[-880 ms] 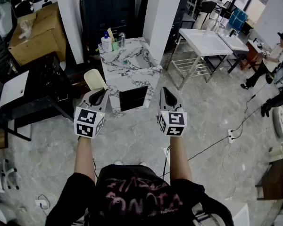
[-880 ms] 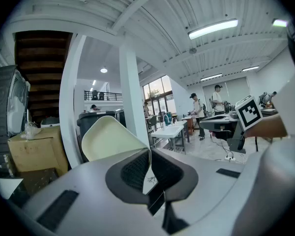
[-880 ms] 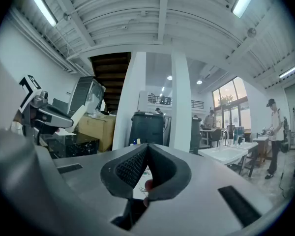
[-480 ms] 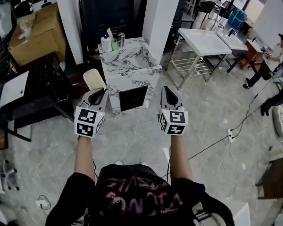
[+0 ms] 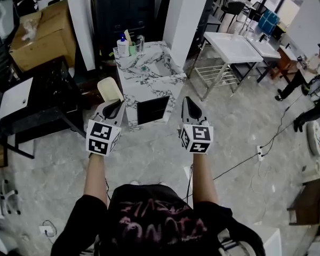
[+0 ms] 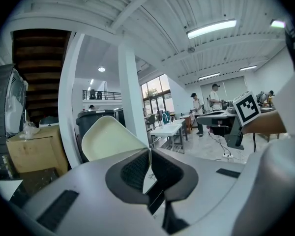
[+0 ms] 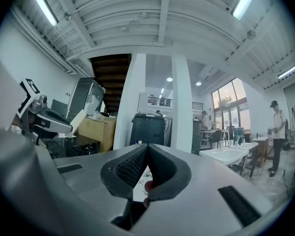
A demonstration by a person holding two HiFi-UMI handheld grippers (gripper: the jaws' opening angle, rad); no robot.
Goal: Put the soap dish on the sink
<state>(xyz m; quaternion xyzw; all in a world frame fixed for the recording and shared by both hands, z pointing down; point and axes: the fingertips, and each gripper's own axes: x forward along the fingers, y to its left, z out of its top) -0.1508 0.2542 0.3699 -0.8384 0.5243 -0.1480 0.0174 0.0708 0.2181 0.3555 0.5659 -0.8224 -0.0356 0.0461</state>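
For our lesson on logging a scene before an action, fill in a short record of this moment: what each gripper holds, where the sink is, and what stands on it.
left gripper: shut on the cream soap dish, which sticks out past its jaws
right gripper: jaws together, nothing between them
sink: marble-patterned unit ahead of both grippers
on the sink: bottles at its far left corner
task state: soap dish not yet on the sink, held in the left gripper
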